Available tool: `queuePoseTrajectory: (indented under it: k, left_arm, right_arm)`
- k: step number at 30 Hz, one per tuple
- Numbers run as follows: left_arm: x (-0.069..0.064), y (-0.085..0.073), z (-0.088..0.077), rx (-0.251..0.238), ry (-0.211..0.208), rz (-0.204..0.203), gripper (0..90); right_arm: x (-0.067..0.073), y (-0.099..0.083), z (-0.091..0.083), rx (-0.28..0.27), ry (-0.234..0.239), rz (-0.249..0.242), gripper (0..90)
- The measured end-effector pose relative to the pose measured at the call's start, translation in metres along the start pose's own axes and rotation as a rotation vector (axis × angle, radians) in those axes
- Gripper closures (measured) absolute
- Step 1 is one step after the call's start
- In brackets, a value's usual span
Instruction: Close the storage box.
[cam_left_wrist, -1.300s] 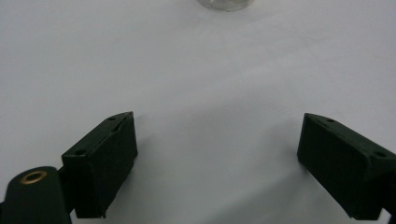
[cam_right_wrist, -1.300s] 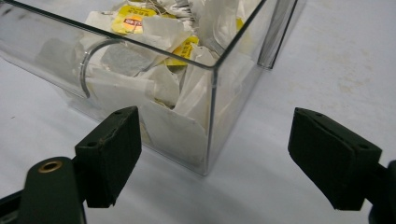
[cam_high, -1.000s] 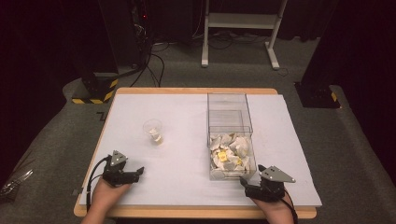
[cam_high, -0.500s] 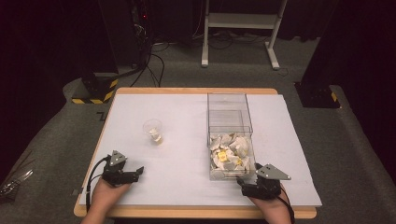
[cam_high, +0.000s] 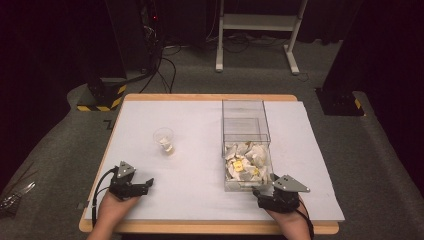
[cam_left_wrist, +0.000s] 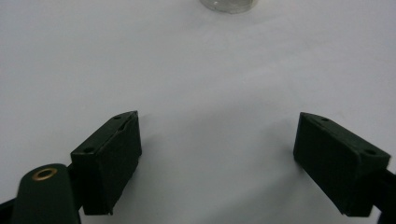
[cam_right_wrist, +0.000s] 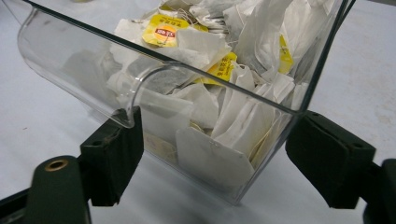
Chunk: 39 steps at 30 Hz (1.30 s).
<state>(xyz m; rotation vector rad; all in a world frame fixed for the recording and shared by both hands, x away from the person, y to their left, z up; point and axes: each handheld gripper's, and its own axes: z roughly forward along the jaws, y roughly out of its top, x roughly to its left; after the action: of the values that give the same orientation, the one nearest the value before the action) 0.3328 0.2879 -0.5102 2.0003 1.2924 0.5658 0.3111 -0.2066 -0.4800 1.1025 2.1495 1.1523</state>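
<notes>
A clear plastic box (cam_high: 246, 120) stands right of the table's middle, its near half piled with white tea bags (cam_high: 245, 162) with yellow tags. My right gripper (cam_high: 263, 186) rests at the box's near right corner. In the right gripper view its jaws (cam_right_wrist: 215, 121) have just been closing a little, and stand open on either side of the box's (cam_right_wrist: 93, 60) corner without pressing it. A small clear cup (cam_high: 164, 140) stands at centre left. My left gripper (cam_high: 147, 184) lies open on bare table, with the cup's base (cam_left_wrist: 229, 4) far ahead of the empty jaws (cam_left_wrist: 217, 119).
The white table top (cam_high: 200, 125) has a wooden edge along the front. Past the table stand a white frame's legs (cam_high: 255, 45), black stands with yellow-striped bases (cam_high: 102, 97) and cables on the grey floor.
</notes>
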Motion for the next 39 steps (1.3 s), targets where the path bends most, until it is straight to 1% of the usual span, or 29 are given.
queuePoseTrajectory:
  k: [2,7,20,30,36,39]
  left_arm:
    - [0.0,0.0,0.0,0.0,0.0,0.0,15.7]
    - [0.0,0.0,0.0,0.0,0.002,0.0,15.7]
    - [-0.001,-0.001,0.0,-0.003,0.007,-0.004,16.9]
    - [-0.001,-0.001,0.0,-0.005,0.009,-0.002,17.0]
    - [-0.001,-0.001,0.0,-0.005,0.009,-0.002,17.0]
    - [-0.001,-0.001,0.0,-0.005,0.01,-0.002,17.1]
  right_arm:
    - [0.0,0.001,-0.001,-0.01,-0.01,-0.001,21.4]
    - [-0.003,0.001,-0.001,-0.028,-0.012,0.009,26.1]
    - [-0.007,0.005,0.01,-0.039,-0.042,0.034,26.8]
    - [-0.011,0.011,0.021,-0.049,-0.074,0.058,19.3]
    - [-0.015,0.016,0.027,-0.065,-0.105,0.081,17.2]
    - [-0.017,0.018,0.031,-0.067,-0.112,0.075,15.6]
